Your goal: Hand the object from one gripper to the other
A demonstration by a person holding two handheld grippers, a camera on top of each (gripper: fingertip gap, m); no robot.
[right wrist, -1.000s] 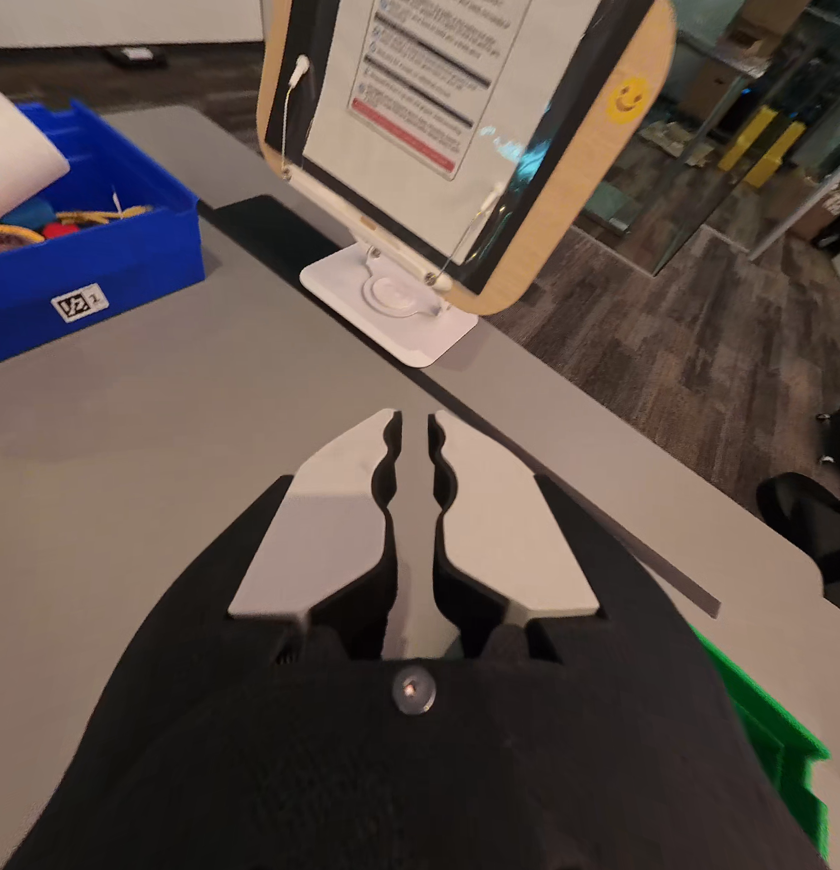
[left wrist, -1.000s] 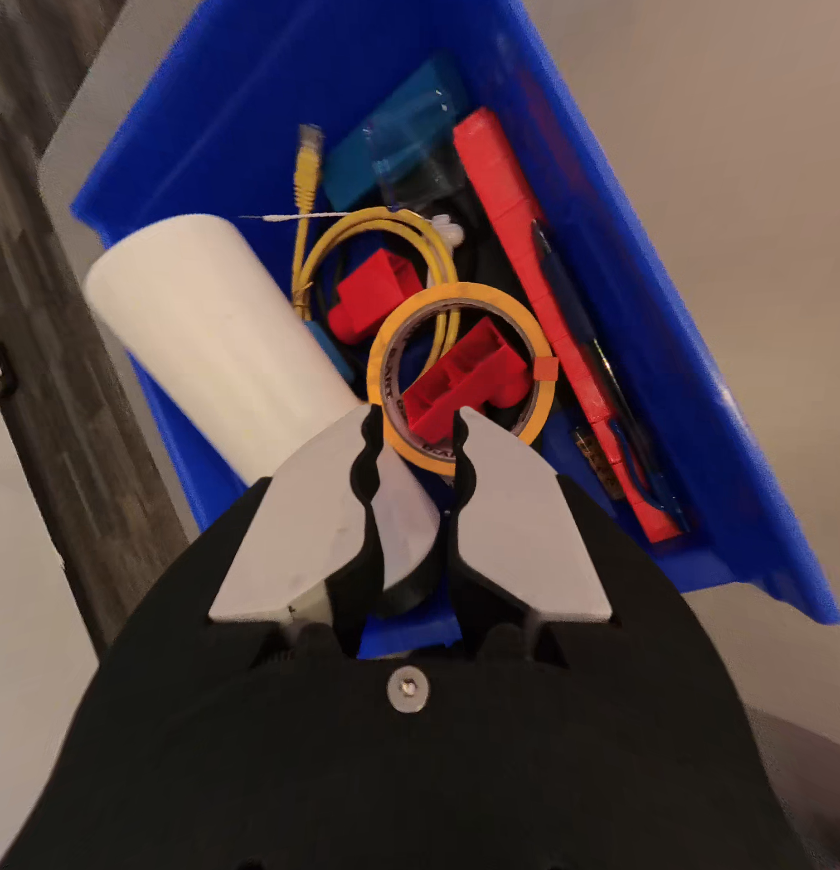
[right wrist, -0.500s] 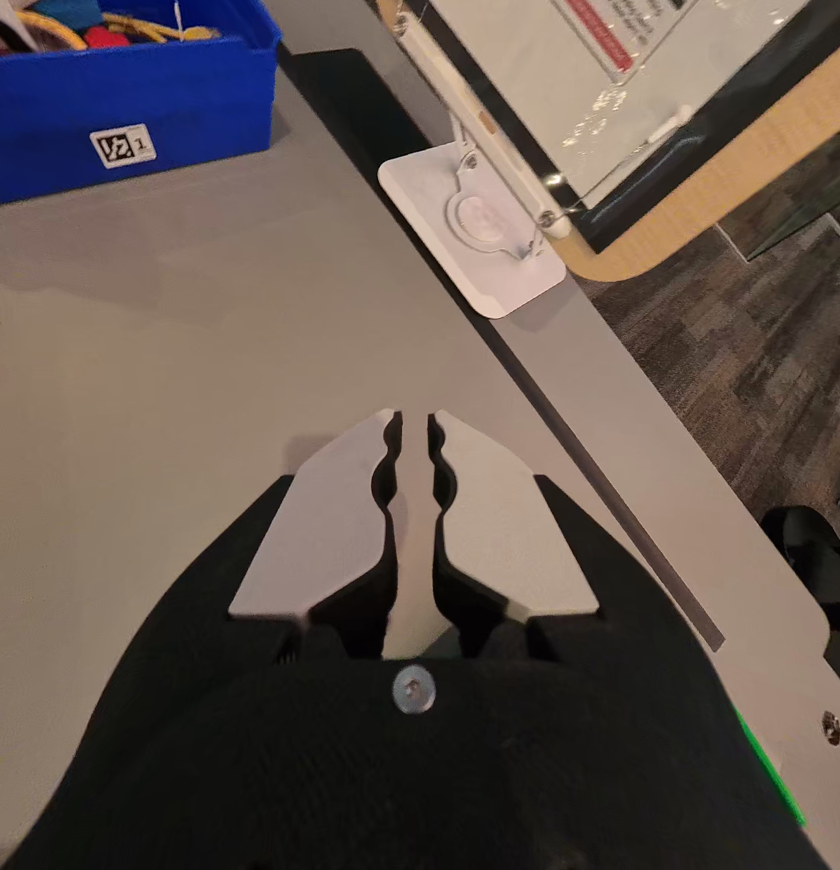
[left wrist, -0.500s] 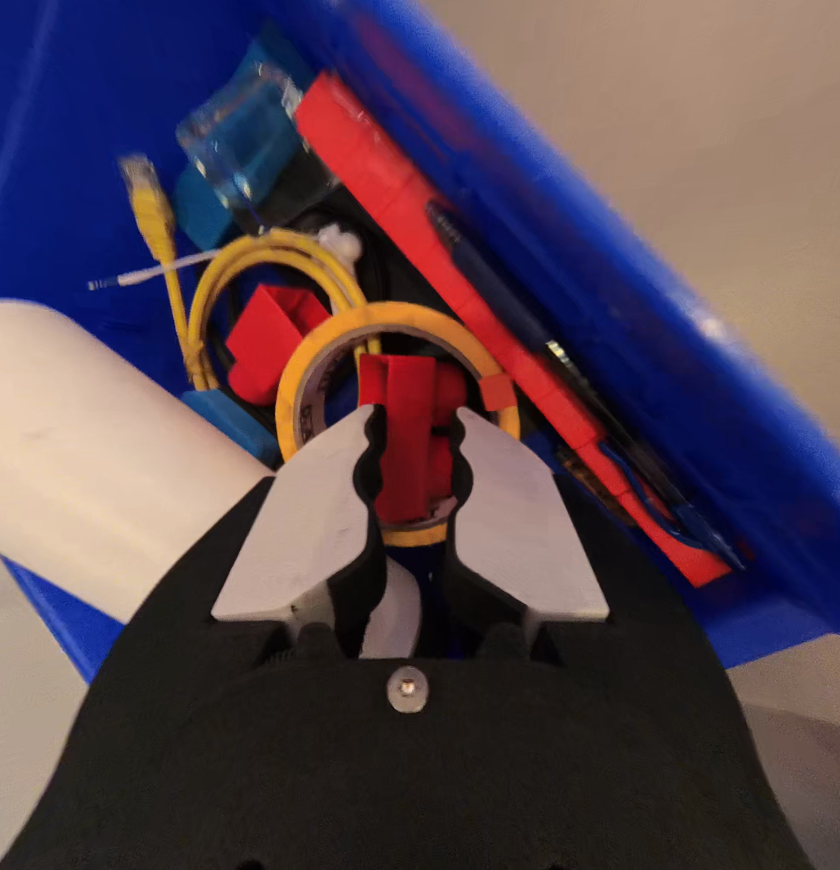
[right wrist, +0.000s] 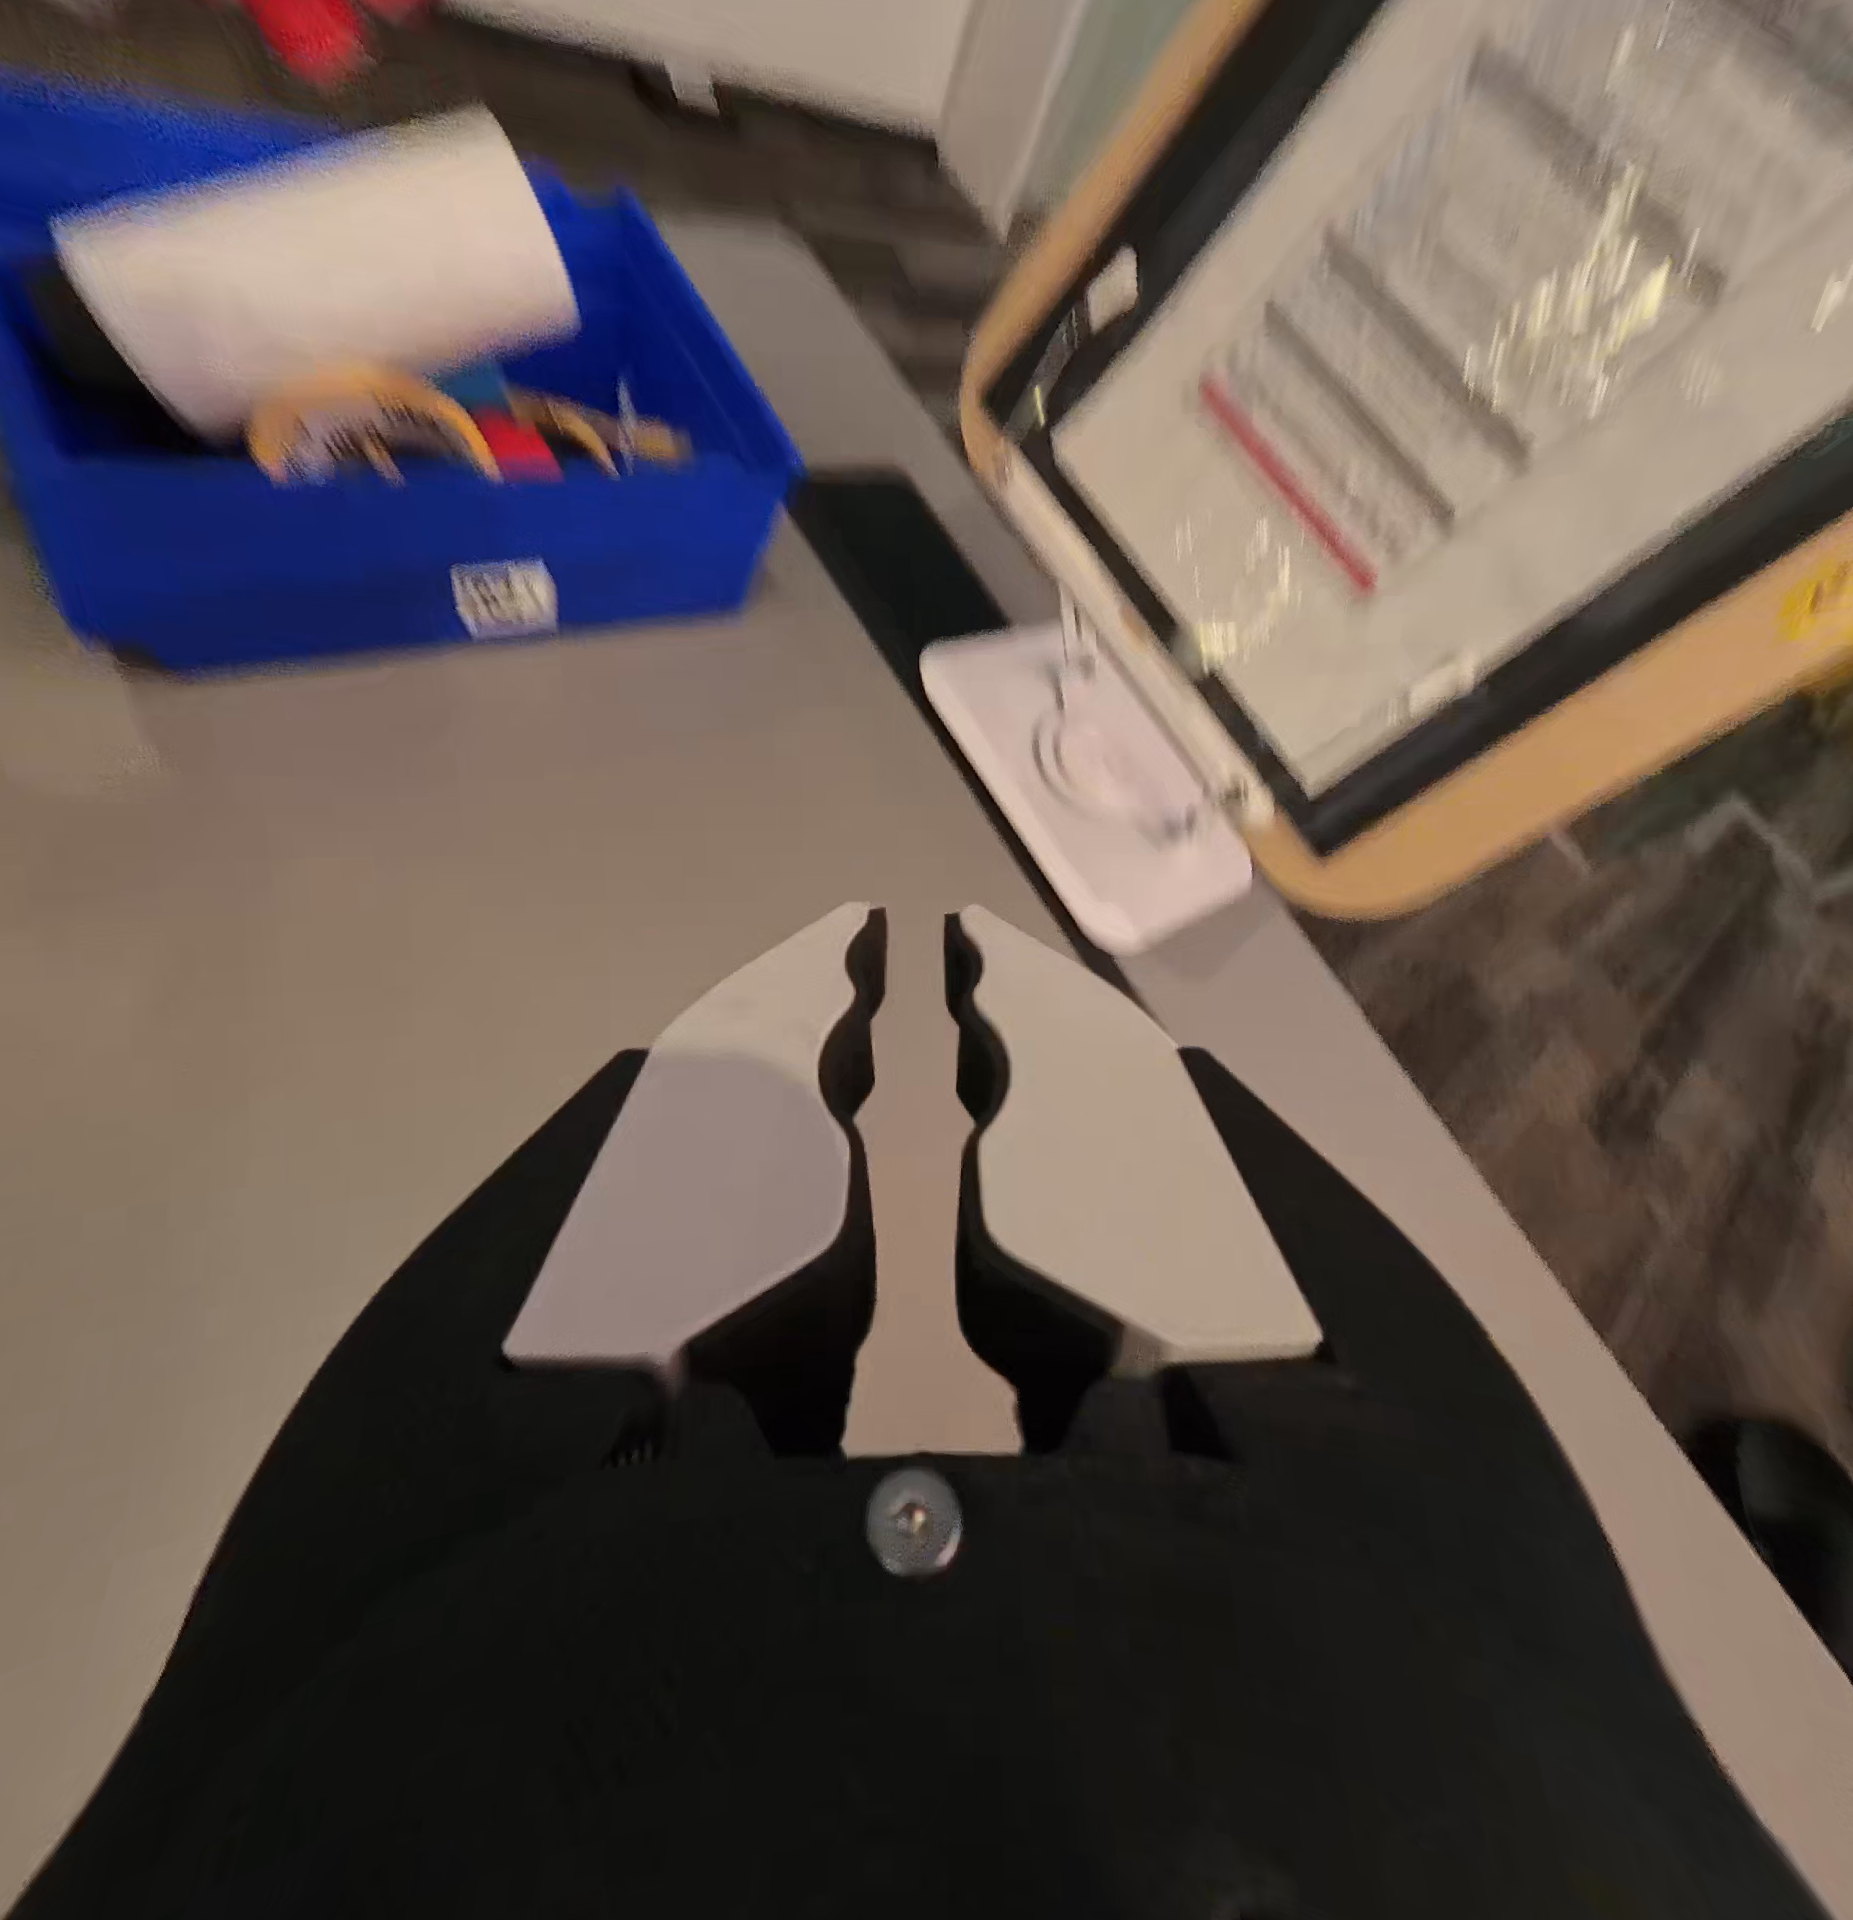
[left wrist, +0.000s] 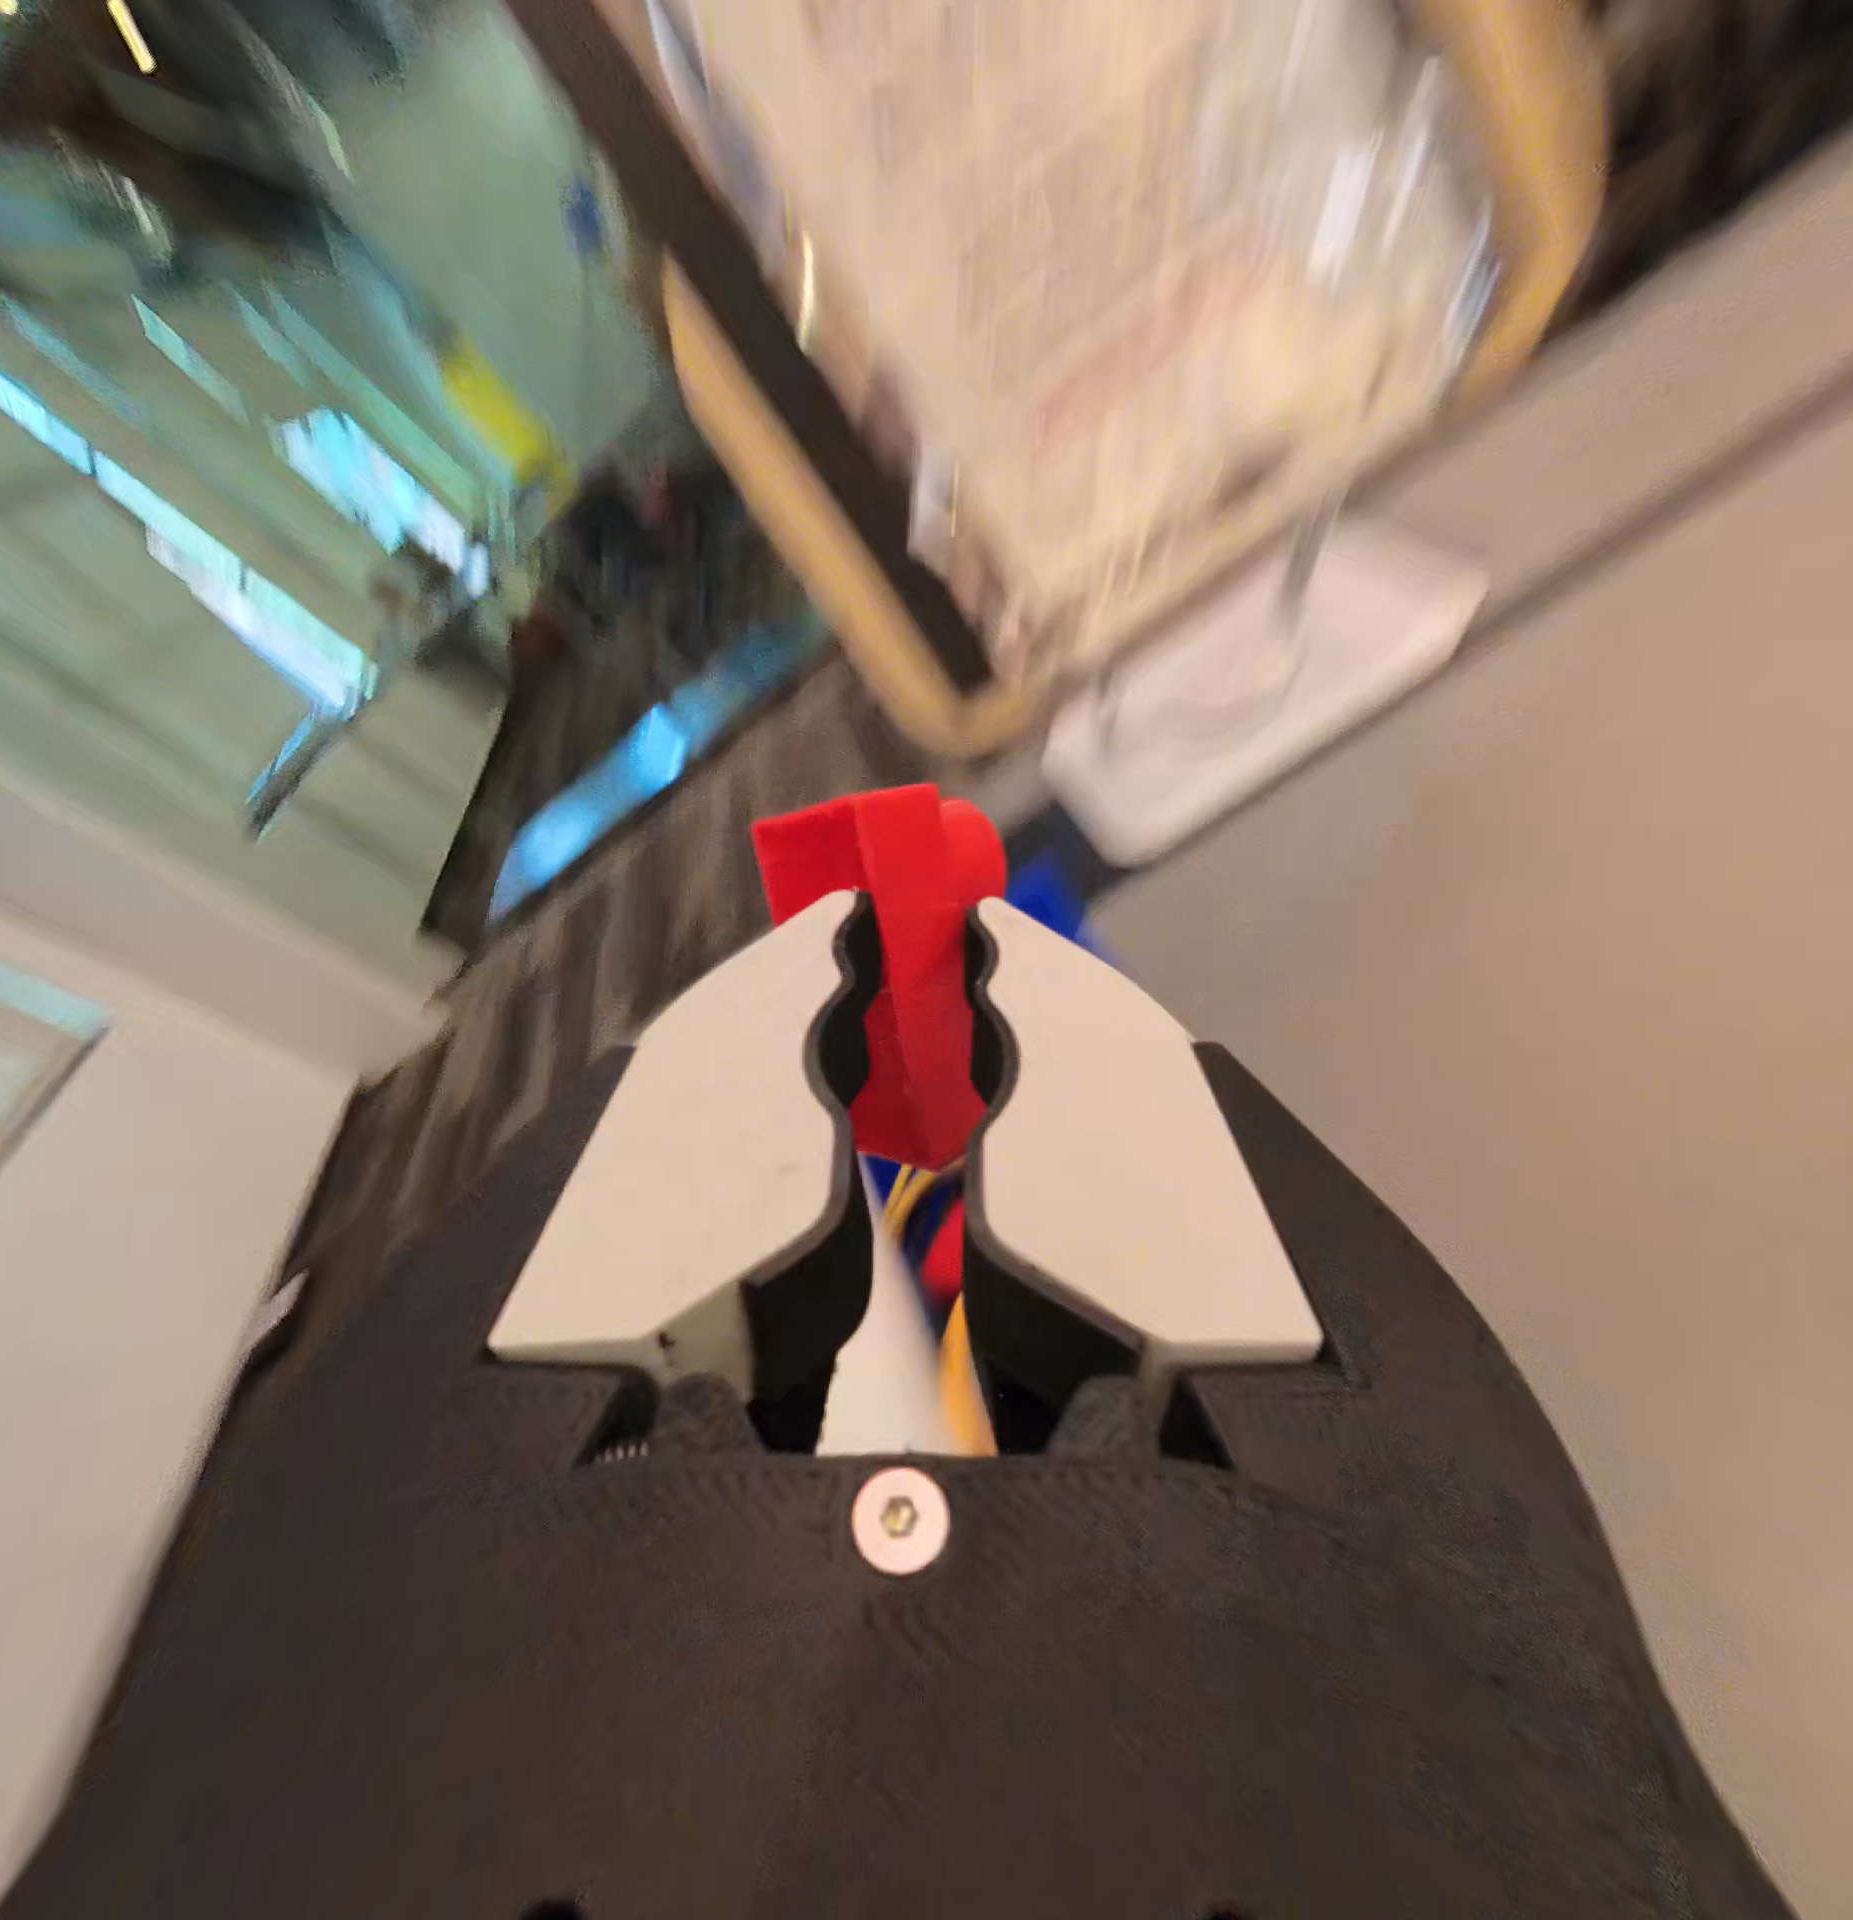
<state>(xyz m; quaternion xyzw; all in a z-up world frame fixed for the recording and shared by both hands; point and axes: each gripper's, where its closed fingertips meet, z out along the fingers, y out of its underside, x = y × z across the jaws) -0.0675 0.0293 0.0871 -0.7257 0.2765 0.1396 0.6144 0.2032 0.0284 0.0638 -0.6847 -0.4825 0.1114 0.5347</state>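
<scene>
My left gripper [left wrist: 917, 906] is shut on a red plastic piece [left wrist: 901, 852], which stands up between the fingertips and sticks out past them. It is held in the air, clear of the blue bin [right wrist: 382, 561]. My right gripper [right wrist: 914, 914] is empty, its fingers nearly together, and it hovers over the grey table [right wrist: 382, 883]. The bin stands at the far left in the right wrist view. A blurred red spot [right wrist: 319, 36] shows beyond the bin; I cannot tell what it is.
The bin holds a white roll [right wrist: 309, 291], a yellow tape ring [right wrist: 371, 416] and other small parts. A wood-framed sign board [right wrist: 1421, 468] on a white base [right wrist: 1088, 790] stands at the table's right edge, and it also shows blurred in the left wrist view [left wrist: 1109, 260]. Dark floor lies beyond.
My left gripper closed on the red piece inside the tape ring, lifted it out of the bin and swung toward the sign board. My right gripper tilted up toward the bin, still empty.
</scene>
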